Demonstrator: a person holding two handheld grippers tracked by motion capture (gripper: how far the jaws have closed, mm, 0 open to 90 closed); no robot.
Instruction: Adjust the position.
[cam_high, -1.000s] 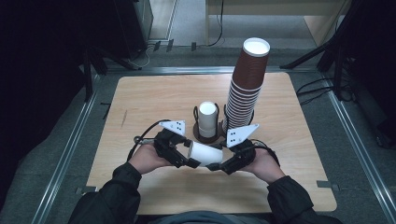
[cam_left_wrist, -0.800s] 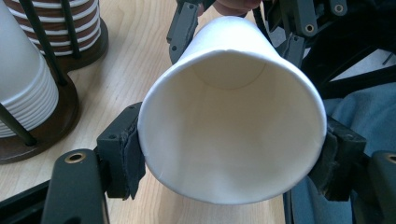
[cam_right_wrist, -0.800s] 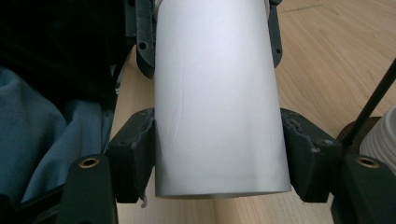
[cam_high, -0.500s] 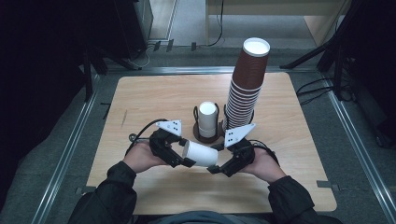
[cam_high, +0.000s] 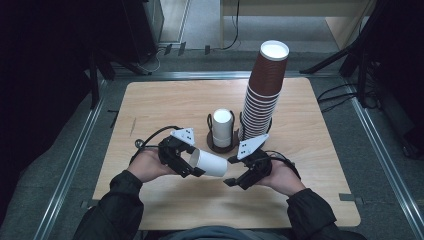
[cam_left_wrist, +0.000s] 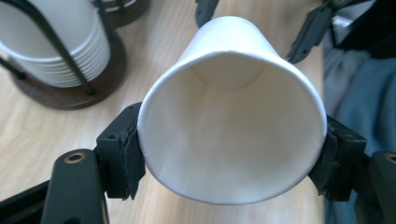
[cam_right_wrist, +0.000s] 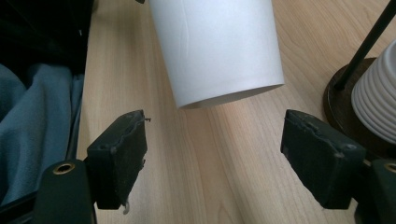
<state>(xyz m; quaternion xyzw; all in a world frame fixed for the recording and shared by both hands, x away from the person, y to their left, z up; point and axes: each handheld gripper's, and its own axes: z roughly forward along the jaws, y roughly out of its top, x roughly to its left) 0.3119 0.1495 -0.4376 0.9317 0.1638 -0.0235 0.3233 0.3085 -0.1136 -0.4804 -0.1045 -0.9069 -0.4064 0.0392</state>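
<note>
While lying level above the pale wooden bench, white paper cup clamped at rim by left gripper, base aimed rightward | right gripper nearest that base, jaws just opened wide, holding nothing | behind: white cup stack in dark stand, tall brown cup tower | dark floor around.

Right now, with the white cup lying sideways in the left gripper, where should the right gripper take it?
Probably at the base end, across the narrow wall. The white cup lies level, its rim clamped by the left gripper, base pointing at the open right gripper, whose jaws stand wider than that end; come straight along the cup's axis.
</note>
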